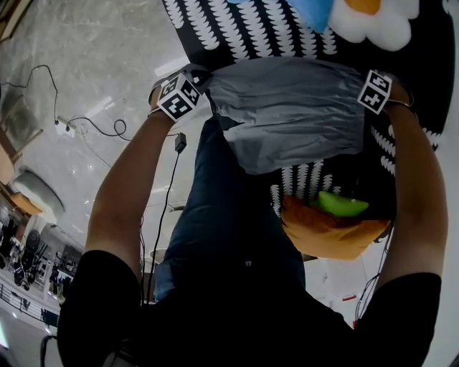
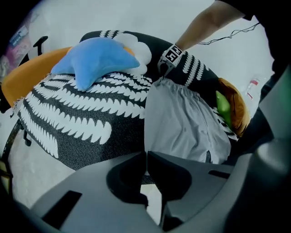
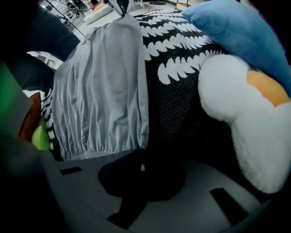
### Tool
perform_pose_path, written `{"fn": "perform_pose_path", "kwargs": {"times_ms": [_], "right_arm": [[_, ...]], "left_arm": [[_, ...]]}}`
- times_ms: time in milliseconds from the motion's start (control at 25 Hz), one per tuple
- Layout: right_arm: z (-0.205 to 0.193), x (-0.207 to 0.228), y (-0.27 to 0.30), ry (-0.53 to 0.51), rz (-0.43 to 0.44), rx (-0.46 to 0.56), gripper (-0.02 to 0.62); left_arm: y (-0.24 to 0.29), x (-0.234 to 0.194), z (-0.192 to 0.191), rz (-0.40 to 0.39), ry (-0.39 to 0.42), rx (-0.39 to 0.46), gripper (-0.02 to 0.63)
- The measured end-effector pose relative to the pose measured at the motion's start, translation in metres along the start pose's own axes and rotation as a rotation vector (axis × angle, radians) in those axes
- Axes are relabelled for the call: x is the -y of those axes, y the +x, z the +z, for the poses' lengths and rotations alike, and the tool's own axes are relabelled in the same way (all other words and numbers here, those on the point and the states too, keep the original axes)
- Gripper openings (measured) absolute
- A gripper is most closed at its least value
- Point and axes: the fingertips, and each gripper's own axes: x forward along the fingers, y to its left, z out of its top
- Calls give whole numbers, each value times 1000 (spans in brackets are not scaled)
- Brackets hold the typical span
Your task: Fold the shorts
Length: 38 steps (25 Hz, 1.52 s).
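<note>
Light grey shorts [image 1: 294, 118] lie spread on a black blanket with white leaf print [image 2: 77, 118]. My left gripper [image 1: 204, 82] sits at the shorts' far left corner. In the left gripper view its jaws [image 2: 145, 154] are shut, with the edge of the shorts [image 2: 182, 123] running into them. My right gripper [image 1: 364, 79] is at the far right corner. In the right gripper view its jaws [image 3: 142, 159] are shut on the corner of the gathered waistband [image 3: 100, 152]. Each gripper shows at the far end of the other's view, the right gripper [image 2: 169, 57] and the left gripper [image 3: 120, 5].
A blue star cushion [image 2: 97, 59] and a white plush with an orange centre [image 3: 245, 109] lie on the blanket beyond the shorts. A green item [image 1: 341, 204] rests on an orange cushion [image 1: 330, 236] near the person's legs. Cables [image 1: 86, 122] trail over the pale floor at left.
</note>
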Motion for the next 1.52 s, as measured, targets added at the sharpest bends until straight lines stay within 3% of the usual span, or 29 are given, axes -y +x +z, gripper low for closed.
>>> {"fn": "perform_pose_path", "kwargs": {"times_ms": [520,1000,1200,1520], "right_arm": [[-35,-23,-48,46,-99,-9,32],[-67,-88,-65,49,-193,-5,31],[-81,-128,-63,31,-217,-9,31],[-107,-182,-28,4,-260,-47,31]], "left_arm": [[-49,64,-5,24,22,33,28],[-58,180,-11,-42,134,11,26],[-63,232,-16,-44,144,13,26],[-24,309,-27,-81,159,-2,26]]}}
